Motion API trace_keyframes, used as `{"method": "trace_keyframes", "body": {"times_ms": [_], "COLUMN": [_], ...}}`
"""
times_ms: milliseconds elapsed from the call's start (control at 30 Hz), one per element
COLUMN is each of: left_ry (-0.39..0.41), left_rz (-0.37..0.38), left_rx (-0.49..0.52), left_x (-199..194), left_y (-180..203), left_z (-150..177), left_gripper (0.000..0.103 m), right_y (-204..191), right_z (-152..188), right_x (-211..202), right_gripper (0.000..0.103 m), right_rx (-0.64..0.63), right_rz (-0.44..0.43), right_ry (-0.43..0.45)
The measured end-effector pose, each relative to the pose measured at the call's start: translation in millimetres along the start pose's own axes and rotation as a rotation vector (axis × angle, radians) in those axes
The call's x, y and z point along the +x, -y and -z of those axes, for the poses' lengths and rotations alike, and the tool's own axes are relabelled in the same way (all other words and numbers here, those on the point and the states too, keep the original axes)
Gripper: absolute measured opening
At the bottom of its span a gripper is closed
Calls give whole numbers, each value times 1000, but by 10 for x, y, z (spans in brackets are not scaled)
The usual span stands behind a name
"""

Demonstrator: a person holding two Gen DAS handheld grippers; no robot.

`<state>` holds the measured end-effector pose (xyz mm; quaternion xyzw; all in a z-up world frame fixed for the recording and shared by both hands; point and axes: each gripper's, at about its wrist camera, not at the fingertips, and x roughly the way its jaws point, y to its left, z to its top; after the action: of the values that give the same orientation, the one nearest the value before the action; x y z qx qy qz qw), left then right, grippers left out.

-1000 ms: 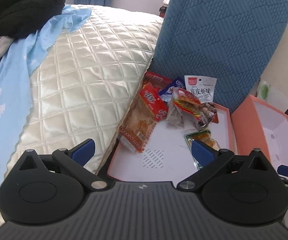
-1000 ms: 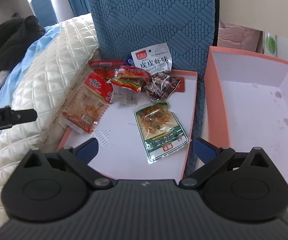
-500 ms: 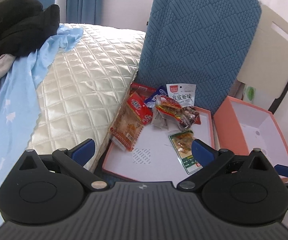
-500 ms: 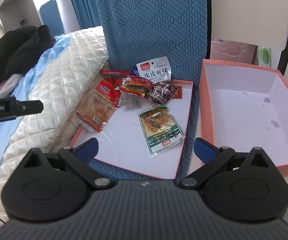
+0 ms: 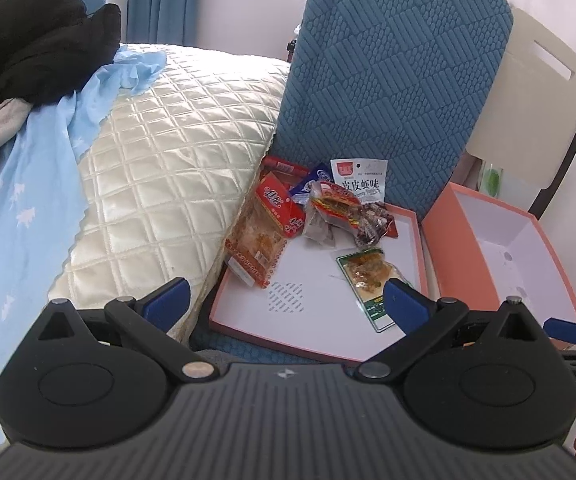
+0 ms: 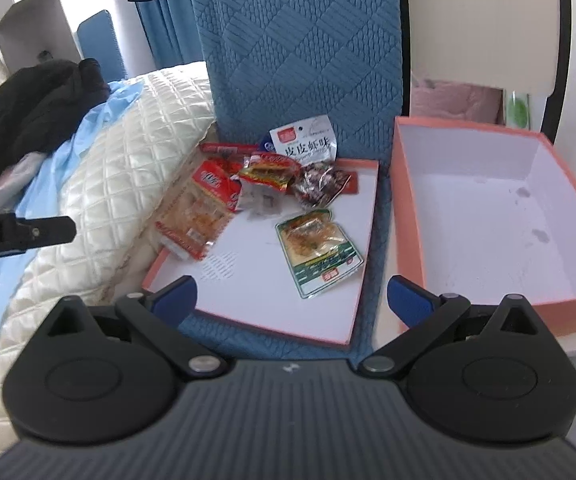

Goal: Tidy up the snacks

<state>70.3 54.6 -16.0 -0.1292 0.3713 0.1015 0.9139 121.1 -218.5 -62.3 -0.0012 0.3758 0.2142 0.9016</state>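
Note:
Several snack packets lie on a flat pink-edged box lid (image 6: 271, 300) (image 5: 308, 320): a large orange packet (image 6: 197, 216) (image 5: 257, 240) at its left edge, a green packet (image 6: 318, 252) (image 5: 368, 276) in the middle, a white packet (image 6: 304, 146) (image 5: 360, 180) leaning on the blue cushion, and red and dark ones between. An empty pink box (image 6: 488, 216) (image 5: 504, 252) stands to the right. My left gripper (image 5: 285, 300) and right gripper (image 6: 292, 292) both hover open, short of the lid, nothing between their fingers.
A quilted cream pillow (image 5: 159, 176) presses against the lid's left side, with blue cloth (image 5: 19, 208) and black clothing (image 5: 31, 44) beyond. A blue cushion (image 6: 308, 48) stands behind the snacks. The left gripper's body (image 6: 19, 234) shows at the right wrist view's left edge.
Both grippers have pulled back and up from the snacks, so the lid and the pink box look smaller and more of the room shows. Nothing on the lid has moved.

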Motion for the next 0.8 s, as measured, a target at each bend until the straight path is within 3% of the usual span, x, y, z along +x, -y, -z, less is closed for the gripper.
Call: {"method": "trace_keyframes", "body": {"times_ms": [267, 567, 667, 800], "left_ry": [-2, -25, -24, -31], "left_rz": [23, 29, 29, 24], "left_rx": [-3, 25, 64, 114], "left_x": [100, 469, 583, 725], "left_y": [-91, -160, -129, -49], "left_z": [-16, -60, -60, -26], "left_gripper": [103, 102, 102, 102], "right_y": [-94, -138, -143, -126], "right_z": [-36, -90, -111, -133], "right_x": [89, 288, 349, 431], "right_gripper": [101, 97, 89, 88], "right_rx": [2, -19, -30, -35], "right_rz": [2, 17, 28, 30], "right_ry": [12, 12, 6, -8]}}
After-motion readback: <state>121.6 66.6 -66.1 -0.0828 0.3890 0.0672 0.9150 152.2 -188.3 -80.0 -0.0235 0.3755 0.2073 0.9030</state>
